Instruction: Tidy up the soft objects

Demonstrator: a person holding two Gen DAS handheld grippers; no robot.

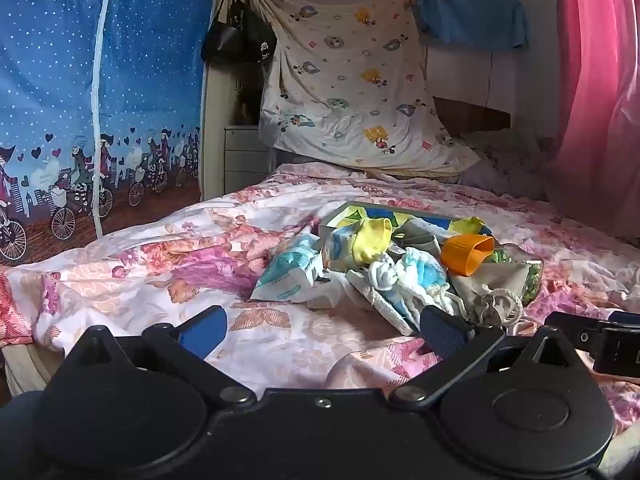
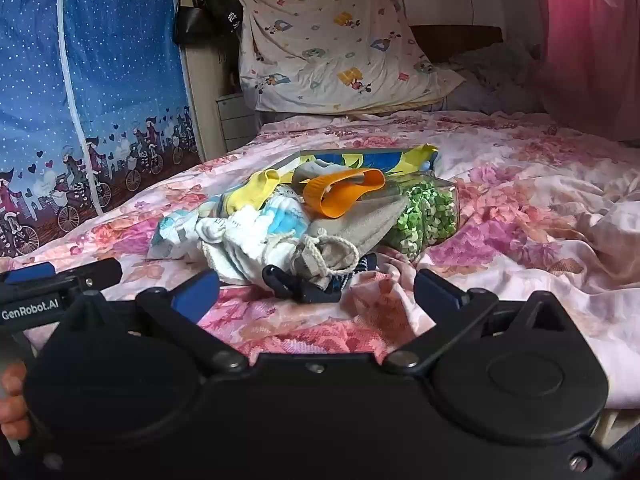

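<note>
A heap of soft things lies on the floral bedspread (image 1: pixel 160 264) in both views. It holds a yellow sock (image 1: pixel 370 240), a white knotted sock (image 1: pixel 384 274), a blue and white cloth (image 2: pixel 276 216), a grey drawstring pouch (image 2: pixel 344 236), an orange band (image 2: pixel 340 192) and a tissue pack (image 1: pixel 288 272). A shallow printed box (image 1: pixel 384 212) sits behind the heap. My left gripper (image 1: pixel 324 330) stands open just short of the heap, nothing between its fingers. My right gripper (image 2: pixel 316 290) is open too, with a black clip (image 2: pixel 298 286) lying ahead of it.
A clear bag of green pieces (image 2: pixel 424 216) rests at the heap's right. A cartoon-print sheet (image 1: pixel 352 92) hangs at the bed's head. A blue starry wardrobe (image 1: pixel 80 120) stands left, a pink curtain (image 1: pixel 596 100) right. A black handbag (image 1: pixel 236 36) hangs by white drawers (image 1: pixel 244 156).
</note>
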